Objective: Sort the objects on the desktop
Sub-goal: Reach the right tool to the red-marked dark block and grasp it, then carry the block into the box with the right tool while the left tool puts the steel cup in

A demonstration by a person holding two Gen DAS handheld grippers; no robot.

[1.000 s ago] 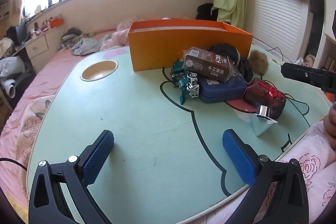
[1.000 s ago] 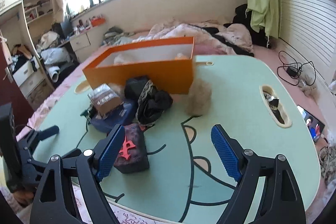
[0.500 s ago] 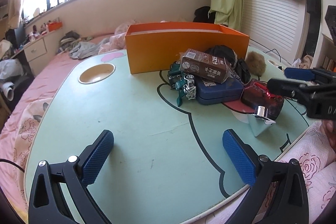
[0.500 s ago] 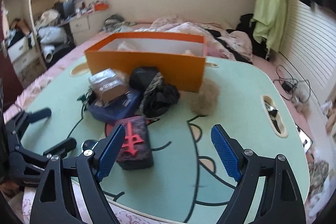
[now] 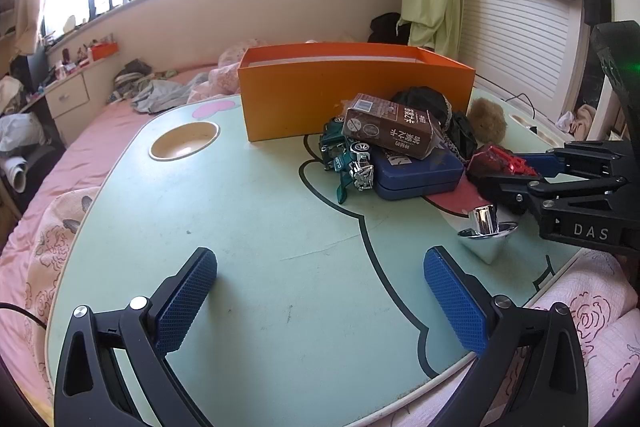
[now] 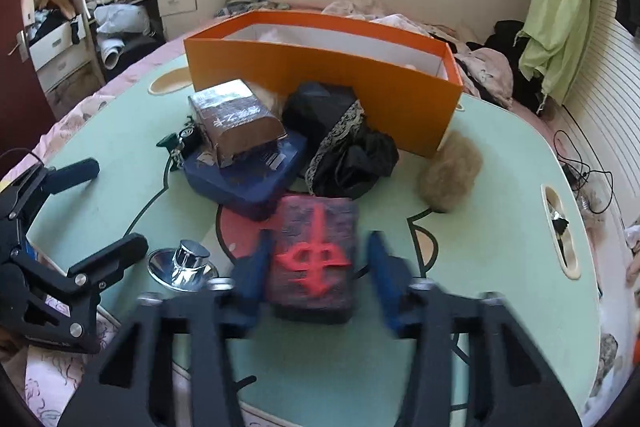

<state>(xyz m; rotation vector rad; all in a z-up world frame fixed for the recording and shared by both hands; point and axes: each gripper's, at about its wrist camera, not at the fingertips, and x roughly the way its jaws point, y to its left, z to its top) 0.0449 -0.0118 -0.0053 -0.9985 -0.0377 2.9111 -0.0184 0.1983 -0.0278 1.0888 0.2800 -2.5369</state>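
Note:
A dark box with a red symbol (image 6: 314,251) lies near the front of the mint-green table (image 5: 240,227). My right gripper (image 6: 316,267) straddles it and its jaws are closing; the left pad is at the box's side, and a thin gap shows at the right pad. The left wrist view shows the same box (image 5: 496,163) between the right gripper's fingers (image 5: 508,173). My left gripper (image 5: 320,303) stands open over bare tabletop with nothing between its pads. Behind the box lie a blue case (image 6: 244,179), a brown carton (image 6: 240,123) and black cloth (image 6: 344,143).
An open orange box (image 5: 352,99) stands at the table's far side. A green toy car (image 5: 344,159) lies left of the blue case, and a chrome cone-shaped piece (image 5: 486,227) sits near the front edge. A brown fuzzy ball (image 6: 450,175) lies right of the cloth. Pink bedding surrounds the table.
My right gripper has moved in over the dark box, rolled a little, and narrowed its jaws around it. The left gripper has stayed where it was, open.

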